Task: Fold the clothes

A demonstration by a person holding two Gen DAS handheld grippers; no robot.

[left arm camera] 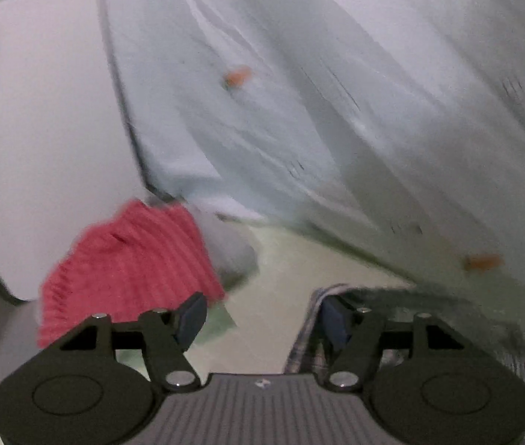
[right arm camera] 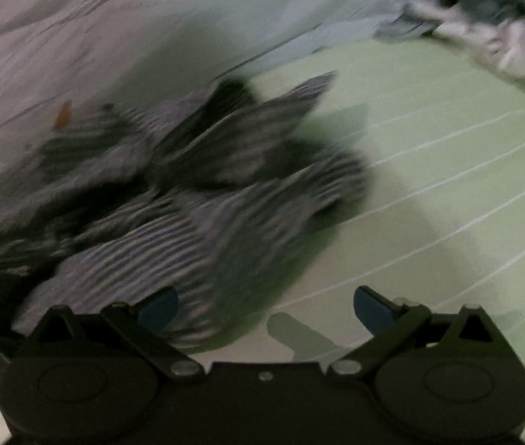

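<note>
On the green striped bedsheet (right arm camera: 447, 155), the crumpled grey plaid garment (right arm camera: 195, 193) lies unfolded just ahead of the right gripper (right arm camera: 266, 309) and beside the left gripper (left arm camera: 260, 320), both empty, fingers spread wide, seemingly poised to seize an edge.

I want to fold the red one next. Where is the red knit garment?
In the left wrist view, the red knit garment lies low on the left, just beyond the left gripper, beside a white pillow.
</note>
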